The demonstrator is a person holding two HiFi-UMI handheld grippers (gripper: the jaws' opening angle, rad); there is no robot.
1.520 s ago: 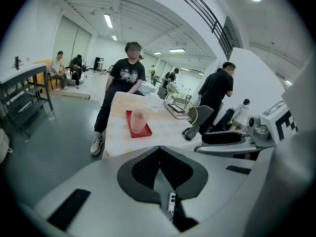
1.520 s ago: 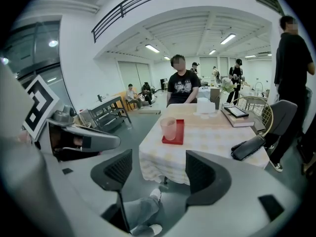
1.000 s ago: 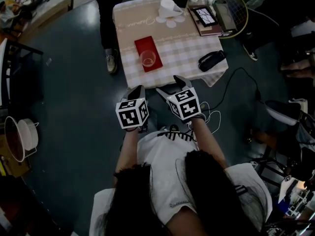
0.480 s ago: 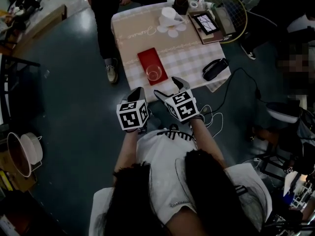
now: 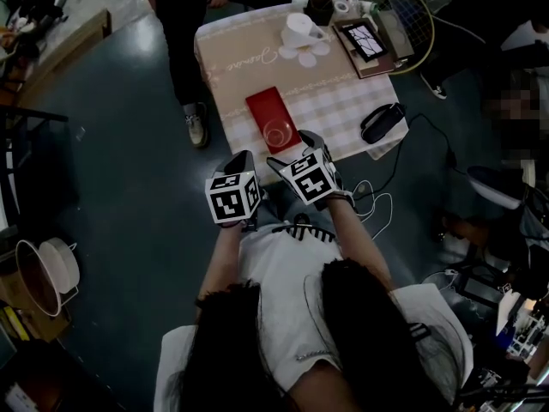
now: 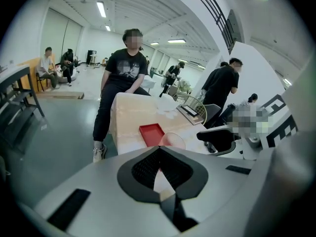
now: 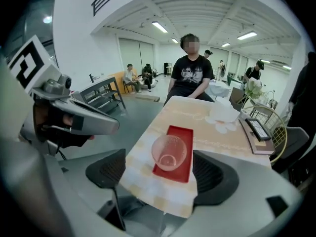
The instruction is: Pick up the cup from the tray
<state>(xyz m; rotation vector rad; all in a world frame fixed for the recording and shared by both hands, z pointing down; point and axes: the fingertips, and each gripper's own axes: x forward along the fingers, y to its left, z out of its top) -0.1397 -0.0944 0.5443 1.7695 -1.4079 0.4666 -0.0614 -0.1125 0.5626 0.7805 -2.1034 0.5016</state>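
Left gripper view: the lower half of the cup (image 6: pixel 171 140) and the near end of the tray (image 6: pixel 150 132) are hidden behind the left gripper (image 6: pixel 159 152).

Head view: the right gripper (image 5: pixel 293 151) covers the near edge of the desk (image 5: pixel 240 58), just below the cup. The standing person (image 5: pixel 196 33) is cut off by the top edge. The dark object (image 5: pixel 383 121) at the desk's right corner is too dim to identify.

Head view's pretty dim and murky, floor (image 5: pixel 129 144) mostly sunk in shadow, while both gripper views are way brighter under white ceiling strip lights (image 7: pixel 159 26), though with heavy fisheye bending, black vignetted corners and soft blur on whatever's closest to the lens.
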